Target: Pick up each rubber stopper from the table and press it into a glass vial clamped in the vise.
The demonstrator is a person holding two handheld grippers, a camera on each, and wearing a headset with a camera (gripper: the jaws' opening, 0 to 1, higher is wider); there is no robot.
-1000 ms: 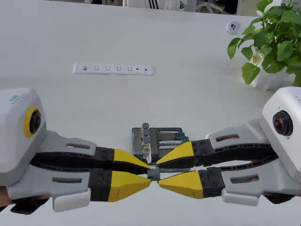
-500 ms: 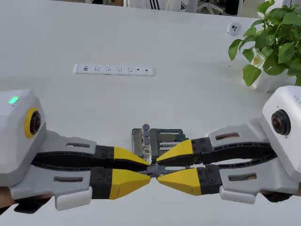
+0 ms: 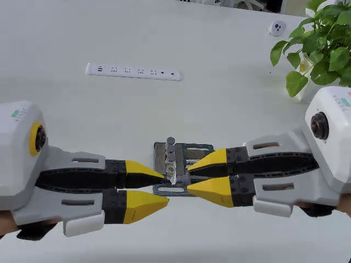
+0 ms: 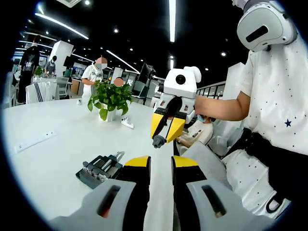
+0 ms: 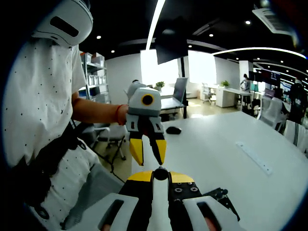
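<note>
The right hand-held gripper (image 3: 189, 178) pinches a grey rubber stopper (image 4: 157, 142) at mid-frame, just by the vials (image 3: 171, 156) in the vise (image 3: 197, 150) on the worktop (image 3: 109, 120). The left hand-held gripper (image 3: 165, 188) is moderately open, holding nothing.

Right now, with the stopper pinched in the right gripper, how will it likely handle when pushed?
The stopper is small and held at the tips of the right gripper, so it may twist or slip. It looks round, so it could roll if dropped.
</note>
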